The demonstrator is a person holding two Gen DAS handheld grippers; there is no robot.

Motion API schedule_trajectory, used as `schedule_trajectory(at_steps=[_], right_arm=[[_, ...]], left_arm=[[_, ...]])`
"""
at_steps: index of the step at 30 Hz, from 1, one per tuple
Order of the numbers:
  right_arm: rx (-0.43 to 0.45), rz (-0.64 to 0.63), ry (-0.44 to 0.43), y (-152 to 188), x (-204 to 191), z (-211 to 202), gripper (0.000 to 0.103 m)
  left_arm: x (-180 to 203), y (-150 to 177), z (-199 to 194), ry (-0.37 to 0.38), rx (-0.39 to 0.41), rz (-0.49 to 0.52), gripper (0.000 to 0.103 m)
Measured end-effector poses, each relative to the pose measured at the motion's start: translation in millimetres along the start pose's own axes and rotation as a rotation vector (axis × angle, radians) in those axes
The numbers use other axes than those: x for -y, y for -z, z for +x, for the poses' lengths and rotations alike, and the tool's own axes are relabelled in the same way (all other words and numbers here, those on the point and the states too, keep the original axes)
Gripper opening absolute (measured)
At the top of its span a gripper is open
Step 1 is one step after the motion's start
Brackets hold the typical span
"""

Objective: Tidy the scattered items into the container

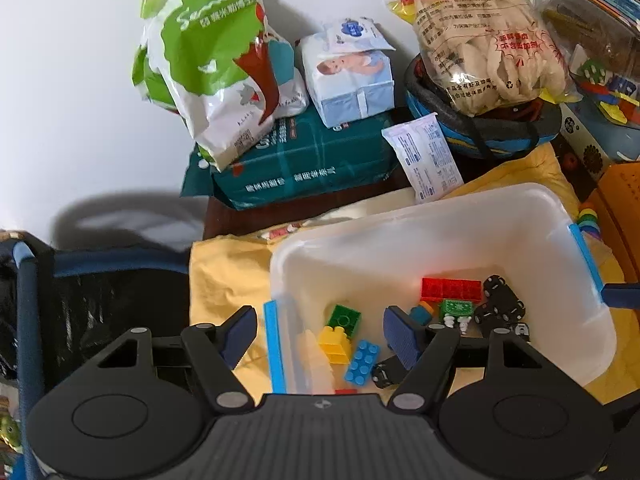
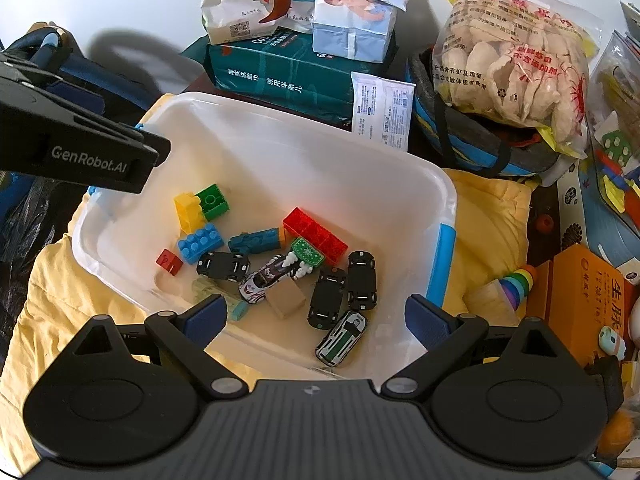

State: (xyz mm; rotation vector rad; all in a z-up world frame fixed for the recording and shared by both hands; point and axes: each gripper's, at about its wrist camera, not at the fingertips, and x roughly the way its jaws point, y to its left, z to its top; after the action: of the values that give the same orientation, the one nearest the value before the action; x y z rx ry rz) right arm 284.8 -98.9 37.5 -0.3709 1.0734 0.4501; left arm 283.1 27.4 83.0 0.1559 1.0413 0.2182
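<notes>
A white plastic container (image 2: 420,184) with blue handles sits on a yellow cloth (image 2: 492,216); it also shows in the left wrist view (image 1: 460,216). Inside lie a red brick (image 2: 314,233), a yellow brick (image 2: 187,210), a green brick (image 2: 212,202), a blue brick (image 2: 200,243), several black toy cars (image 2: 361,280), a white car (image 2: 267,278) and a wooden block (image 2: 286,298). My left gripper (image 1: 320,334) is open and empty over the container's left rim. My right gripper (image 2: 316,316) is open and empty over the near rim. The left gripper's body (image 2: 80,148) shows in the right wrist view.
Behind the container stand a teal tissue pack (image 2: 280,76), a white-green bag (image 1: 212,64), a baby-wipes pack (image 2: 352,24) and a bag of crackers (image 2: 516,64) on a dark basket (image 2: 472,148). An orange box (image 2: 592,292) and a rainbow toy (image 2: 520,282) lie at right.
</notes>
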Motion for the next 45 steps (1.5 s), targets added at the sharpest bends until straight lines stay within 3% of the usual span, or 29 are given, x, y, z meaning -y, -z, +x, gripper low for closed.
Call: schedule_trajectory(at_steps=[7,12,18,25,45], right_arm=[[0.001,0.002,0.002,2,0,-1,0.098],[0.002,-0.009,-0.003,4,-3,-2,0.098],[0.008,-0.021,-0.005,6,-6,-4,0.098],[0.013,-0.018,0.002,5,-5,-6,0.098],[0.006,-0.017,0.005,11,-1,0,0.098]], left_arm=[[-3,5,-8,0.022,0.050,-0.009,0.076],[3,6,-5,-0.017,0.011,0.036,0.082],[0,10,-10,-0.031,0.040,0.026,0.082],[-4,9,-13,0.025,0.037,-0.006,0.082],[7,9,-5,0.077,-0.012,-0.006,0.081]])
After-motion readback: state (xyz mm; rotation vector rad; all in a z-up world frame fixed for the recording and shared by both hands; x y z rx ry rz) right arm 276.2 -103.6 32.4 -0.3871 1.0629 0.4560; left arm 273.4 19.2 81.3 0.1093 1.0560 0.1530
